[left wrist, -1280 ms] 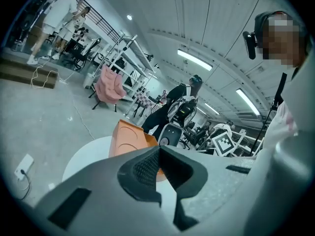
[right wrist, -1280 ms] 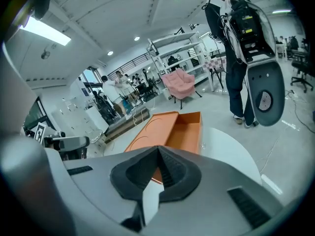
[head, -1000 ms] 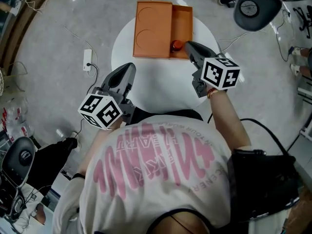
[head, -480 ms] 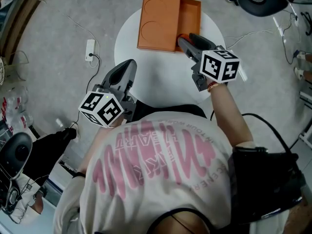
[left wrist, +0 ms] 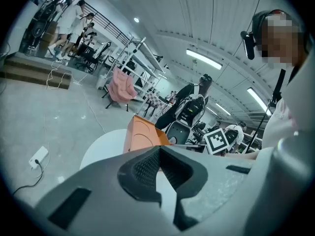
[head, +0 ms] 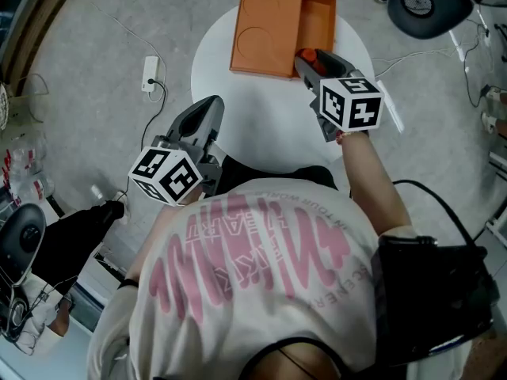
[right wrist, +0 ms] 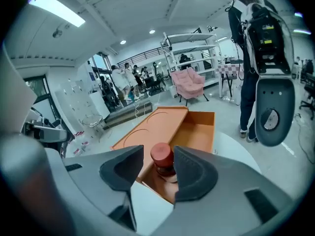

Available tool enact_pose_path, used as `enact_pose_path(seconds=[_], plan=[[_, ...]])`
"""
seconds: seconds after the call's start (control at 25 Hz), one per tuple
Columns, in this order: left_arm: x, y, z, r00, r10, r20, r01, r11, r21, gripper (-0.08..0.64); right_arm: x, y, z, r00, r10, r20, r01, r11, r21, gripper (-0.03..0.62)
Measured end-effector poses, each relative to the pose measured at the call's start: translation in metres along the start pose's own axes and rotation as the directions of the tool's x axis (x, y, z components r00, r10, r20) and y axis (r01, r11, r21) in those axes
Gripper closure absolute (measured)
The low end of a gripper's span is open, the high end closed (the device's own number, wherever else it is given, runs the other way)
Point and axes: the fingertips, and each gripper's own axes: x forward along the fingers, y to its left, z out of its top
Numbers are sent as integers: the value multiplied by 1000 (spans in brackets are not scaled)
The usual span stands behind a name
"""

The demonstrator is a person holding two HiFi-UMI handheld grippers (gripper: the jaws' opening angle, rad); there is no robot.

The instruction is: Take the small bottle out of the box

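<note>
The right tool's (right wrist: 160,167) jaws had just spread apart, straddling the small bottle (right wrist: 161,155) in the box (right wrist: 197,132), seemingly ready to clamp.

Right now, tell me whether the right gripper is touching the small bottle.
Cannot tell. In the right gripper view the right gripper, its jaws just opened, frames the small bottle: one pad shows a gap, the other overlaps it.

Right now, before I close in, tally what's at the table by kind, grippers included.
Orange box: 1
Small bottle, red cap, in the box: 1
Grippers: 2; left gripper shut; right gripper jaws have just been opening, bottle between them, not gripped
White round table: 1
Total: 5
</note>
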Motion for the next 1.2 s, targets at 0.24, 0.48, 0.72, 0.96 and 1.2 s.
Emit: enact_pose_path(seconds=[0.24, 0.48, 0.72, 0.96, 1.2], plan=[[-5, 6, -1, 1000, 8, -2, -8, 1000, -9, 552, 4, -5, 0, 997, -72, -12, 71, 996, -46, 447], [-7, 8, -3, 1000, 7, 2, -7, 1000, -20, 552, 4, -6, -2, 997, -72, -4, 72, 997, -24, 456], [-4, 6, -8, 1000, -4, -9, 3, 1000, -20, 552, 2, -6, -4, 996, -85, -2, 85, 995, -50, 459], [8, 12, -5, 999, -14, -30, 14, 1000, -25, 552, 13, -11, 1, 995, -94, -37, 91, 993, -74, 460], [10, 12, -6, 999, -20, -32, 19, 999, -29, 552, 10, -11, 0, 996, -91, -10, 90, 995, -52, 457]])
